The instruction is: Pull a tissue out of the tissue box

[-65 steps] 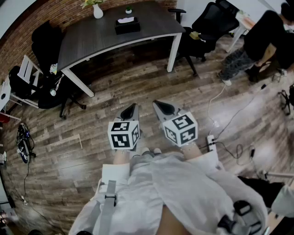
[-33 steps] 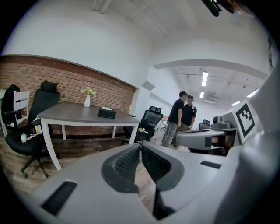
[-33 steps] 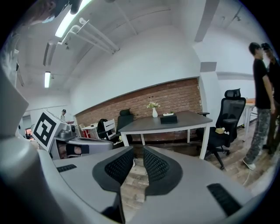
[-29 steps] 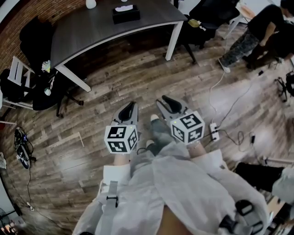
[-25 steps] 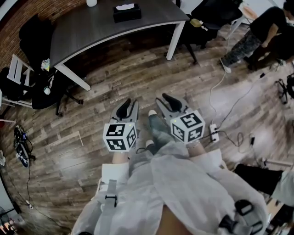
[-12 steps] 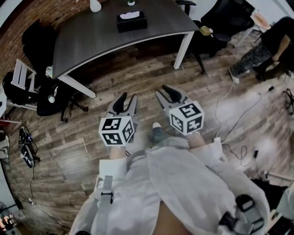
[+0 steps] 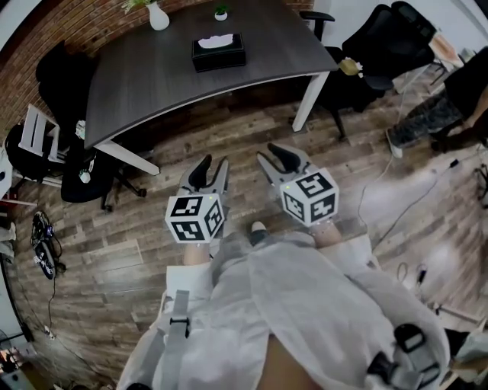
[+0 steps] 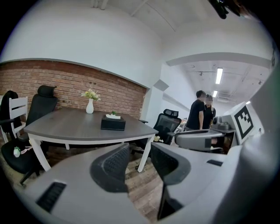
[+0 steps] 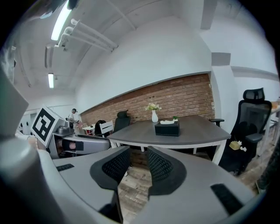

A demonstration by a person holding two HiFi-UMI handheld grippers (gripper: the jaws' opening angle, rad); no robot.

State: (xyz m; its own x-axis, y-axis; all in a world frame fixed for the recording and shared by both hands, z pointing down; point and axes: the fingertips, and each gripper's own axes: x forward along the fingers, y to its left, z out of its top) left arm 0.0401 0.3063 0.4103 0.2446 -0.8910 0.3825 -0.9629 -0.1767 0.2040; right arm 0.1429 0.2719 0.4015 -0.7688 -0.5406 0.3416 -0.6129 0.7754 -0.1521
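Observation:
The black tissue box [image 7: 219, 52], with a white tissue sticking out of its top, stands on the far part of a dark grey table [image 7: 152, 76]. It also shows on the table in the left gripper view as the tissue box [image 8: 113, 124] and in the right gripper view as the tissue box [image 9: 166, 128]. My left gripper [image 7: 211, 169] and right gripper [image 7: 279, 158] hover side by side over the wooden floor, well short of the table. Both point toward the table. The left gripper [image 8: 140, 151] stands open and empty. The right gripper [image 9: 138, 153] shows a narrow gap with nothing in it.
A white vase of flowers [image 7: 158, 15] and a small potted plant [image 7: 221, 13] stand behind the box. Black office chairs [image 7: 72, 152] flank the table, with another chair [image 7: 381, 53] at the right. A seated person [image 7: 450, 91] is far right. Cables [image 7: 42, 244] lie on the floor.
The table and box have come nearer in the head view as I walk toward them with both grippers. The left jaws, nearly together a second ago, now stand apart.

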